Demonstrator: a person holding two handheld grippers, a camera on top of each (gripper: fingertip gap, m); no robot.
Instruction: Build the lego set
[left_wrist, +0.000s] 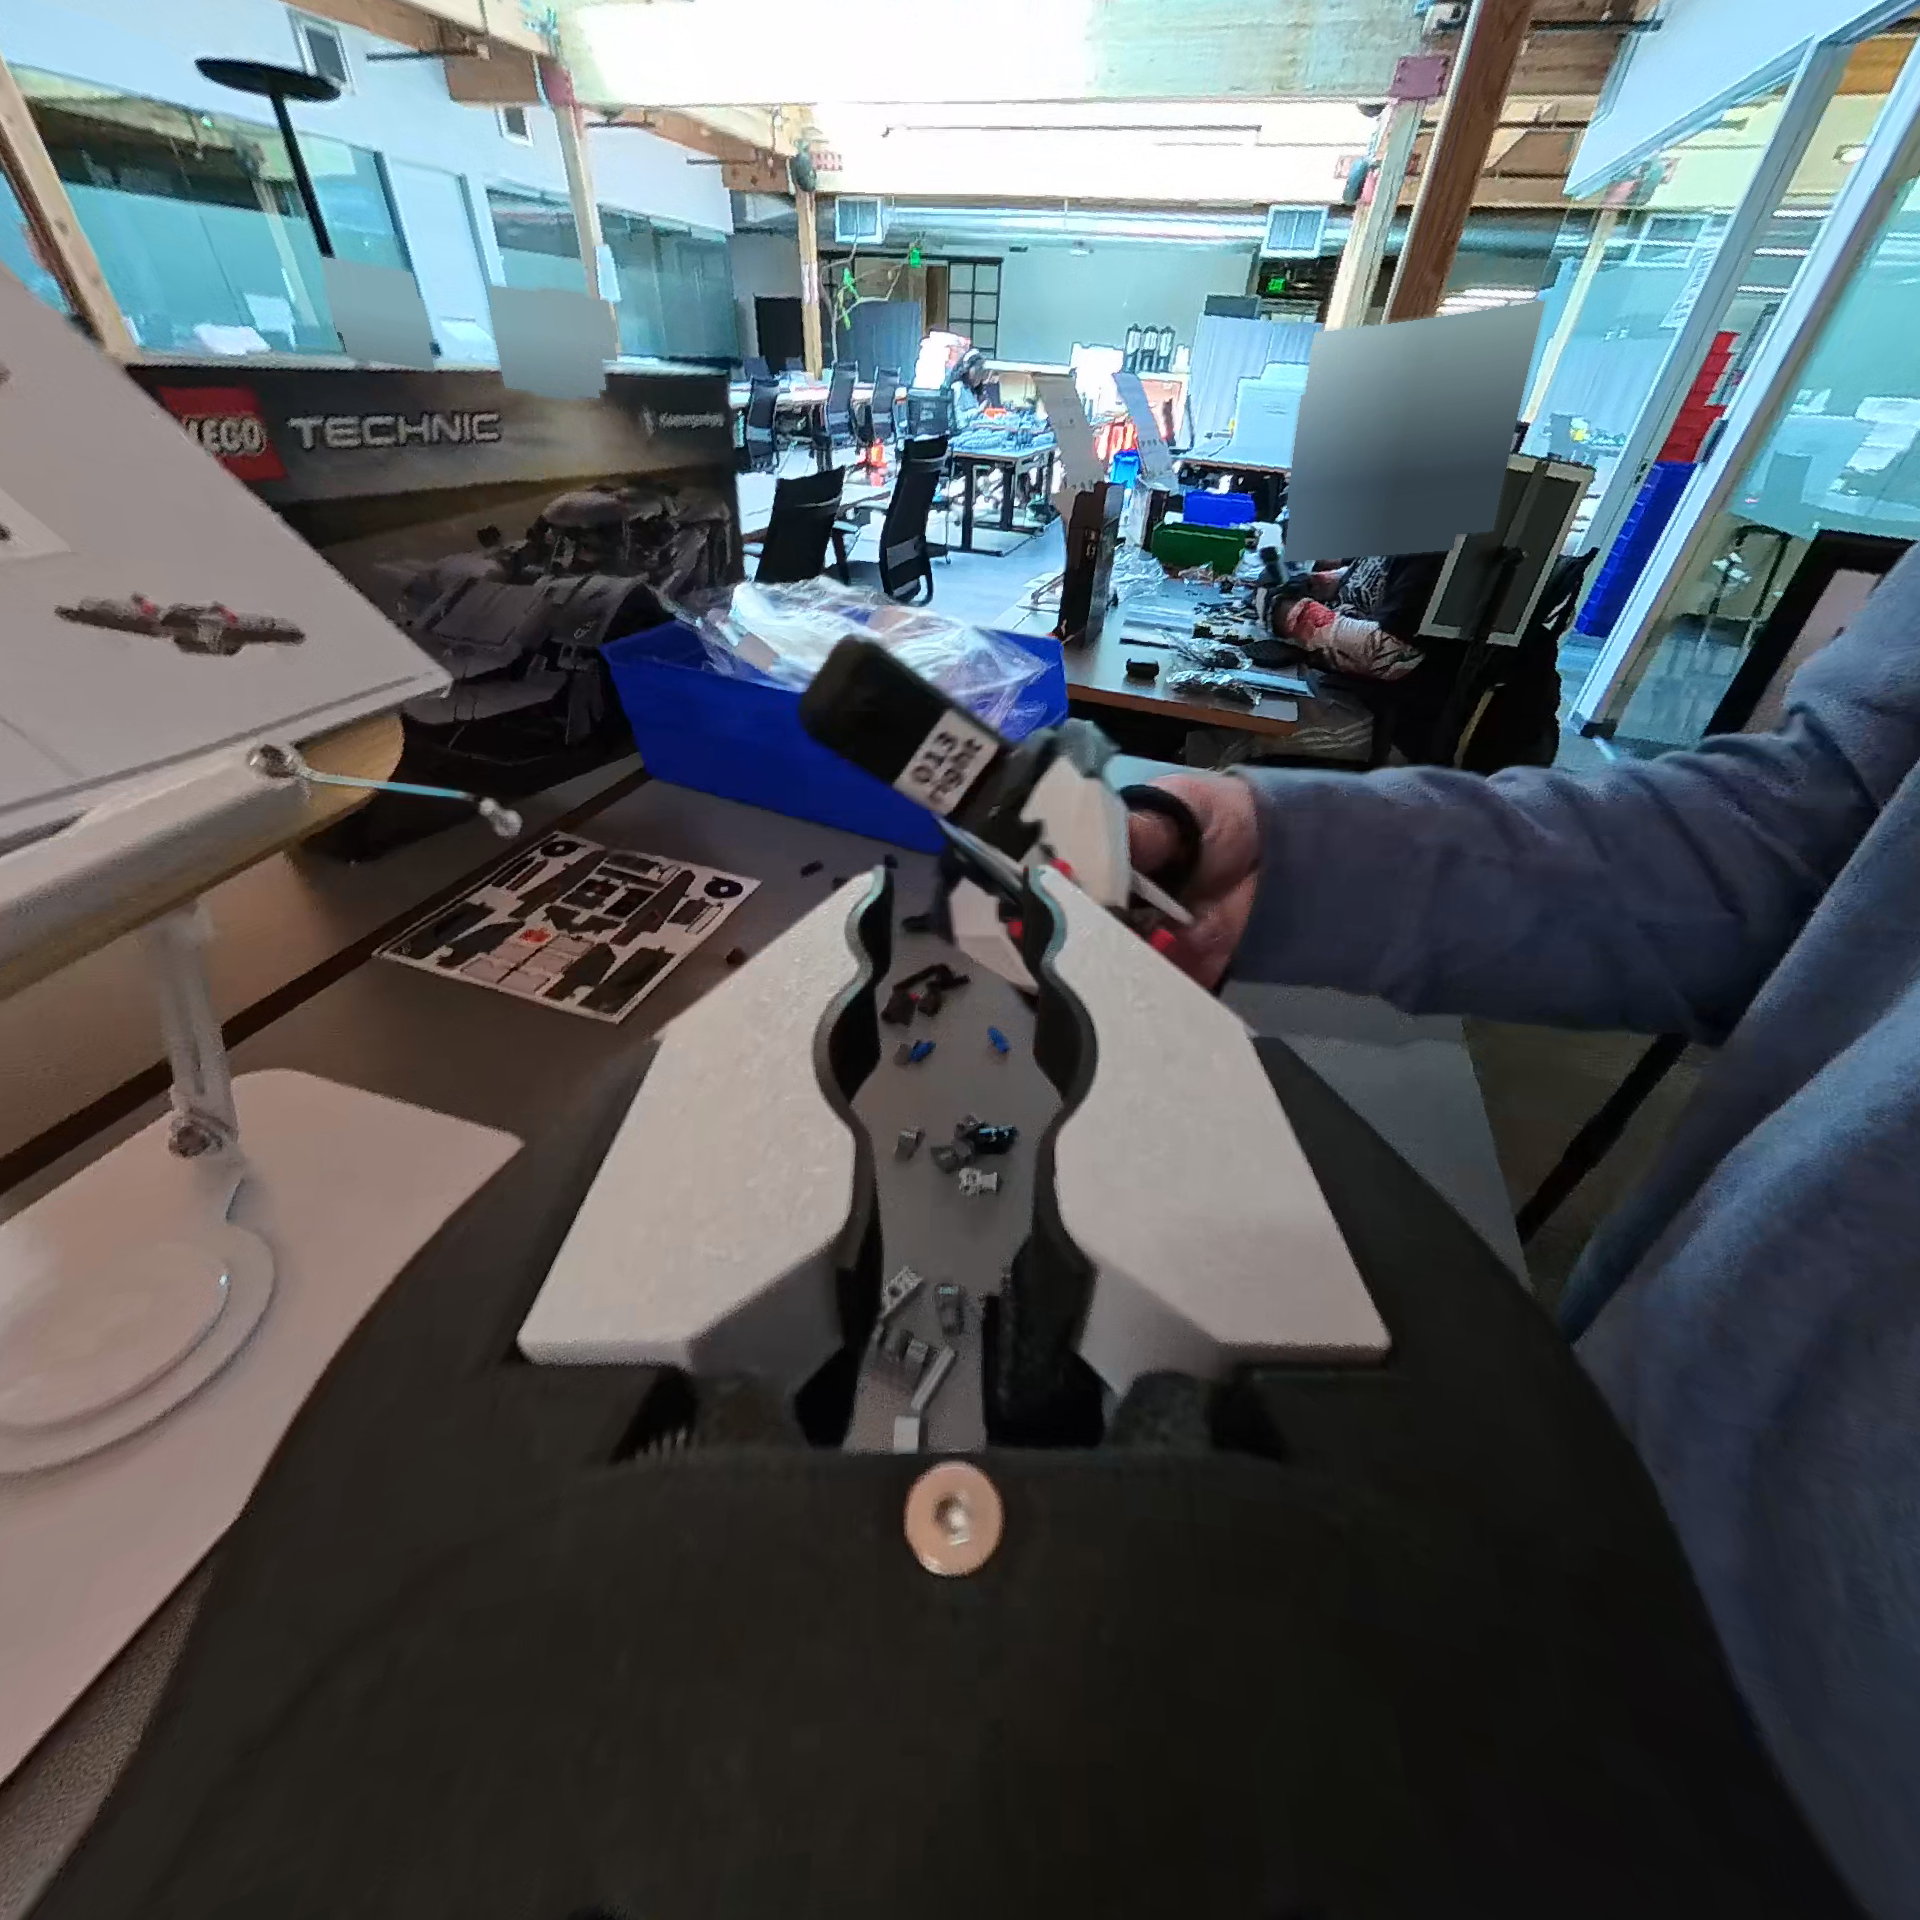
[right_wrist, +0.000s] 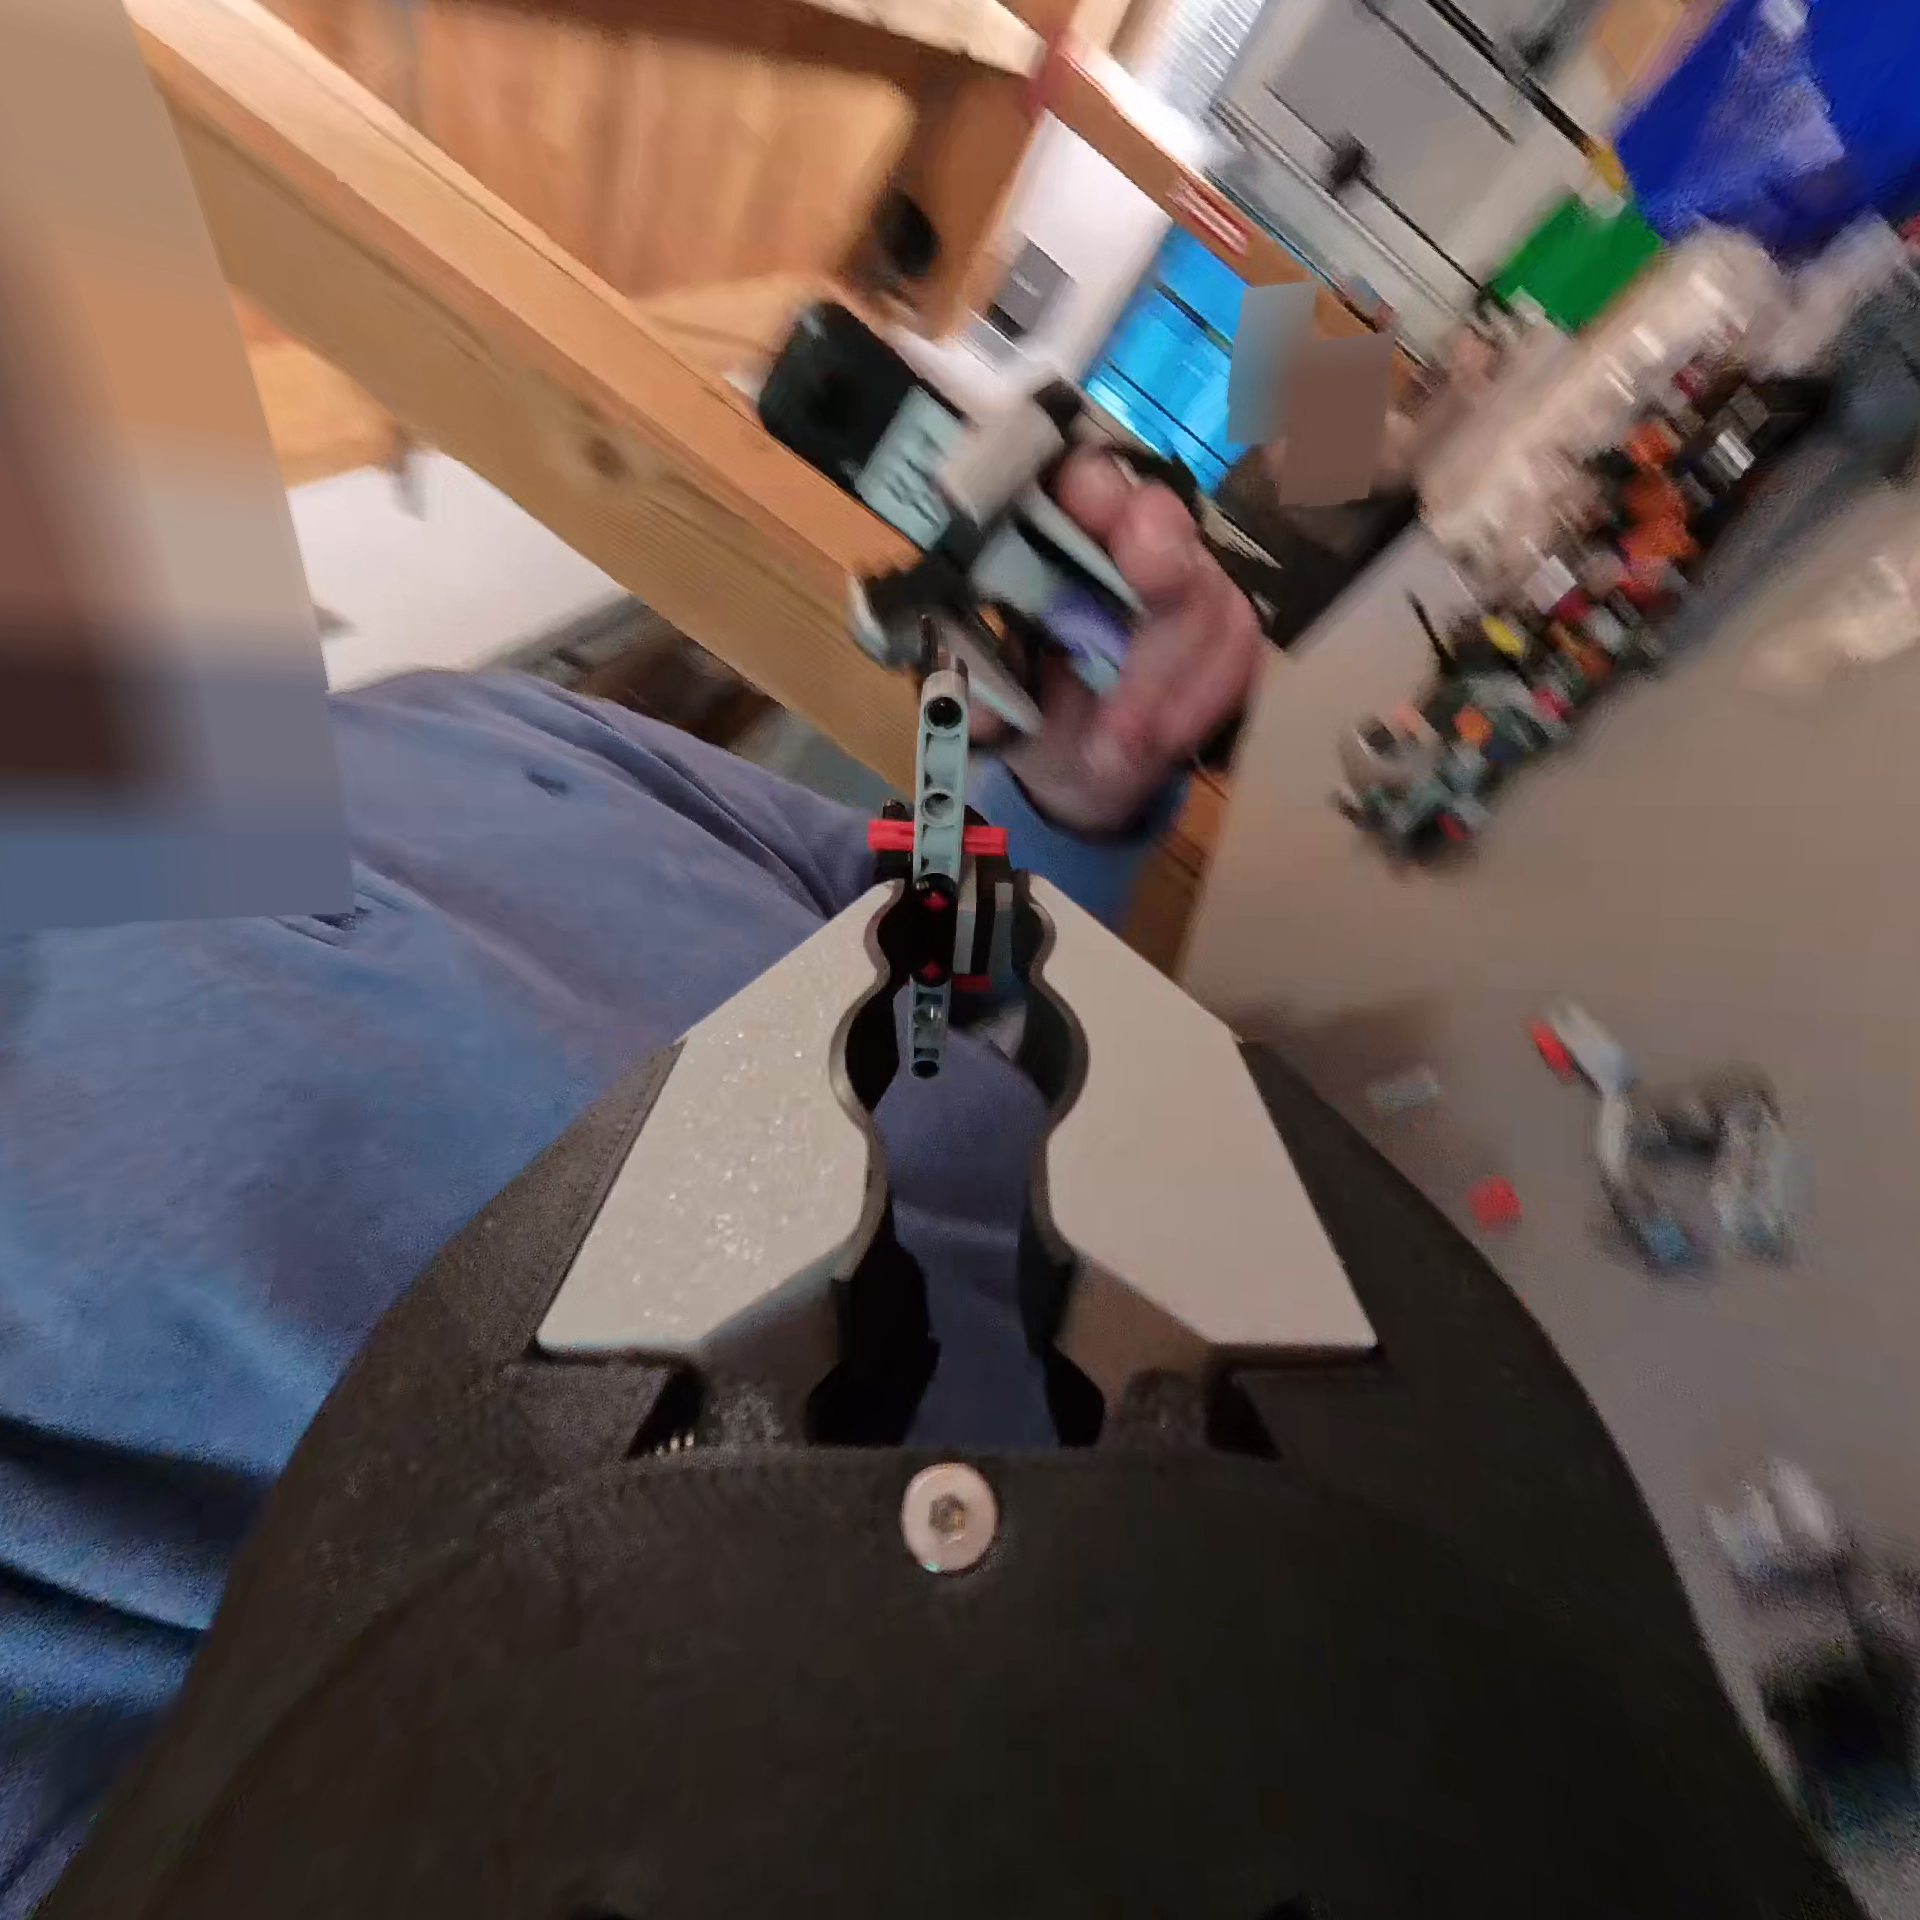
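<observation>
Right gripper (right_wrist: 951, 894) clamps a grey Technic beam assembly (right_wrist: 940, 831), its lower half hidden between the fingers; left gripper (left_wrist: 961, 914) gapes over blurred loose pieces (left_wrist: 971, 1143)

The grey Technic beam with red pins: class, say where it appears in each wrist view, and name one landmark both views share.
Left wrist view: the beam is hidden; only the right gripper shows, just past the left gripper's fingertips.
Right wrist view: grey beam with red pins at centre, clamped upright at the right gripper's fingertips.
Shared landmark: the blue sleeve.
</observation>
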